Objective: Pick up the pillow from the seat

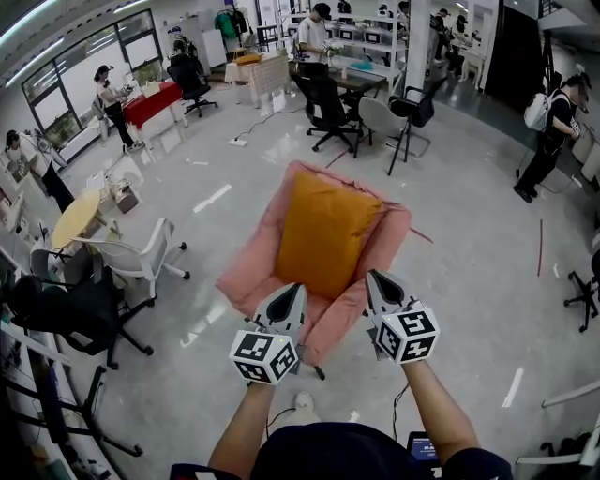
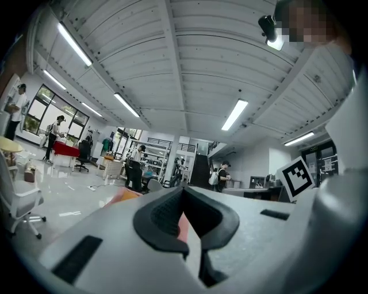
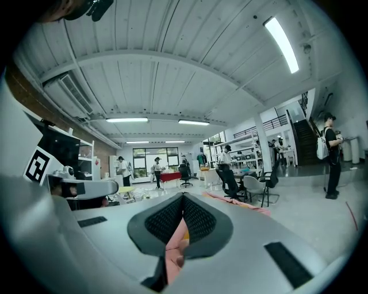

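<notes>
Head view: seat (image 1: 246,274) front edge & part of pillow (image 1: 323,230) lower edge hidden behind left gripper (image 1: 291,292) & right gripper (image 1: 377,281); can't tell if tips touch the fabric. Both gripper views: own body blocks nearly all of seat, only a pink sliver shows thru the jaw notch. Far people (image 1: 314,28) too small for detail. Operator's arms (image 1: 441,412) cut off at btm edge.

Glossy pale grey floor (image 1: 469,281) reflects light. Tall dark-framed windows (image 1: 94,61) line the far wall. White ribbed ceiling (image 2: 190,57) carries long fluorescent tube lights (image 2: 234,114). Furniture: black swivel office chairs (image 1: 328,112), white mesh chair (image 1: 131,255), red-covered table (image 1: 150,101), round yellow table (image 1: 75,217).
</notes>
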{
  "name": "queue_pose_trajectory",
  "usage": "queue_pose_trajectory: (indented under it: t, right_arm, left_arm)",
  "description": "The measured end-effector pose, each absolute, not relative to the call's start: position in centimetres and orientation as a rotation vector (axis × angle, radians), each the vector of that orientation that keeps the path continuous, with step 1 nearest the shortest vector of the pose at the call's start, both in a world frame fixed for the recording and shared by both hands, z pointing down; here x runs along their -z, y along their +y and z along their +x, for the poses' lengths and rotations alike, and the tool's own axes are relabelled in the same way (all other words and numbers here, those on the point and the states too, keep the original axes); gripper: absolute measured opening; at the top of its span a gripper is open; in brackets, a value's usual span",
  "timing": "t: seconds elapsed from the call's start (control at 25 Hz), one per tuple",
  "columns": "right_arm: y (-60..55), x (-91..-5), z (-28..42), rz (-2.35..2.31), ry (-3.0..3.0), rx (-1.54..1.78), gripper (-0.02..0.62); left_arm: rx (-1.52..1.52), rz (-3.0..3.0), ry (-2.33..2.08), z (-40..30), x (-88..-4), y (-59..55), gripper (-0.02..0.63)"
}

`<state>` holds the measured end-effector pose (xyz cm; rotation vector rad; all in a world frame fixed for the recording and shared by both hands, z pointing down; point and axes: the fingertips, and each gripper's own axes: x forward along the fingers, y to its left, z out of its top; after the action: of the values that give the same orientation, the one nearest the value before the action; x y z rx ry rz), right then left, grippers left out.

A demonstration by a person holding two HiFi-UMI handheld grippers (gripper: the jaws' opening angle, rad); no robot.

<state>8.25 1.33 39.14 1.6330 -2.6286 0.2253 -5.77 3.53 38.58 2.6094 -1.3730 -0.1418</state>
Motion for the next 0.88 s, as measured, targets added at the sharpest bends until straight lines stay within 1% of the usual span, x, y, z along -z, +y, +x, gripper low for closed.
queue_pose_trajectory:
  t: [0.88]
  right_arm:
    - [-7.0, -39.9, 1.6, 1.730, -2.513, -0.221, 0.017]
  left_arm:
    - [0.167, 2.627, -1.202, -12.0, -40.1, -6.2, 0.002]
